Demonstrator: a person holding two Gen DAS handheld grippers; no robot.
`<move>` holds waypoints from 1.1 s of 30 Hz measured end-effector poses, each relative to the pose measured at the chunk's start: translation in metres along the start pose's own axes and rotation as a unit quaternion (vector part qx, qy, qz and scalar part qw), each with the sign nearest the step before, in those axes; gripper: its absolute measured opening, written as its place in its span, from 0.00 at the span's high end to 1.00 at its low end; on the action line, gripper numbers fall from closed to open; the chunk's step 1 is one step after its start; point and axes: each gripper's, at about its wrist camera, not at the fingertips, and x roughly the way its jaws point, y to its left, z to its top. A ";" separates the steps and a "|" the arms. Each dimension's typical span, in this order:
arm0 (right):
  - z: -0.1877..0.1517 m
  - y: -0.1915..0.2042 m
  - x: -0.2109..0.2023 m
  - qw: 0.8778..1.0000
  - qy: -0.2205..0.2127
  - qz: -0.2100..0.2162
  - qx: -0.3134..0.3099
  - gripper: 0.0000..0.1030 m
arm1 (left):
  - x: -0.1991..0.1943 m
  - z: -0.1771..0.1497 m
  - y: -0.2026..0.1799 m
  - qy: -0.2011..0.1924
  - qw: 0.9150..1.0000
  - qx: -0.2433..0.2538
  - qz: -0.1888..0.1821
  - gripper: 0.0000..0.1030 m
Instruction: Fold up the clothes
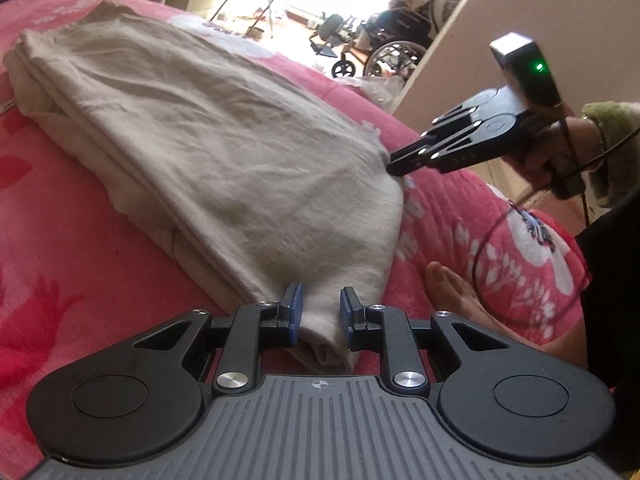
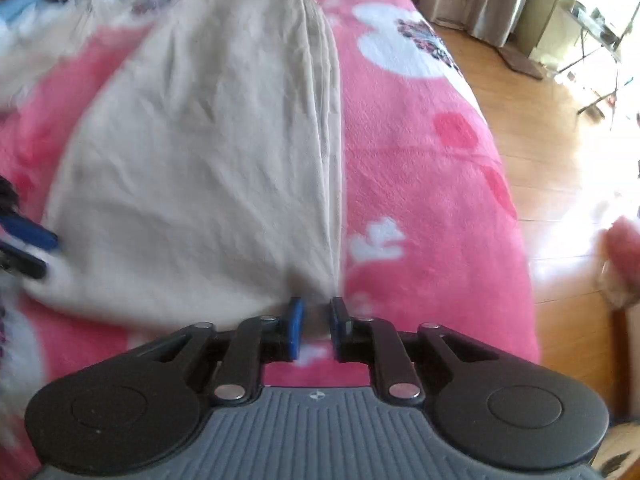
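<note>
Across the pink floral blanket [image 1: 72,280], spread lengthwise: folded beige garment [image 1: 208,128]. Left gripper [image 1: 320,312] clamped on its near corner; right gripper [image 2: 316,322] pinching the other corner, frame bottom.

The right gripper [image 2: 316,322] pinched the near corner of the beige garment [image 2: 208,152], which stretched away ahead over the pink blanket [image 2: 420,184]. Left of it, the left gripper [image 2: 28,248] gripped another corner. Wooden floor [image 2: 552,152] lay off right.
</note>
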 end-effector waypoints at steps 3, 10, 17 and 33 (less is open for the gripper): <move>0.023 0.005 -0.021 0.999 -0.019 0.000 -0.051 0.83 | 0.000 0.000 0.000 0.000 1.000 -0.004 -0.001 0.79; 0.099 0.046 -0.046 0.974 -0.119 0.074 -0.179 0.83 | -0.001 0.000 0.001 0.003 1.000 -0.004 -0.006 0.74; 0.141 0.118 0.024 0.935 -0.110 0.184 -0.283 0.83 | 0.000 -0.005 -0.001 -0.004 1.000 -0.006 -0.014 0.67; 0.209 0.097 0.104 0.960 -0.132 0.202 -0.144 0.82 | 0.003 -0.005 0.012 -0.001 0.998 -0.047 -0.050 0.65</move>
